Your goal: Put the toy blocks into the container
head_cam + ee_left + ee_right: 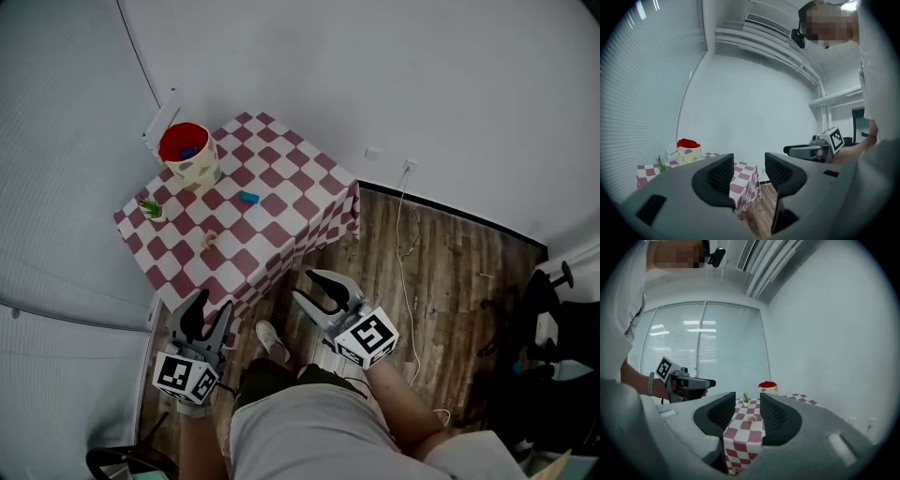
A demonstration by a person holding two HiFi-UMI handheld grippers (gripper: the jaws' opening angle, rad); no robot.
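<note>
Left gripper (208, 312) and right gripper (317, 289) are hovering empty, jaws apart, while blue block (247, 198) and tan piece (210, 238) are lying on the table outside container (202, 169).

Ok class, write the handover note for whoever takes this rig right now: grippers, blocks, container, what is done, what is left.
Left gripper: open, empty, held short of the table.
Right gripper: open, empty, also short of the table.
Container: upright at the table's far corner; a blue piece seems to lie inside.
Out on the cloth: a blue block near the middle and a pale block closer to the near edge.
Done: perhaps one block.
Left: pick up both blocks and drop them in.
</note>
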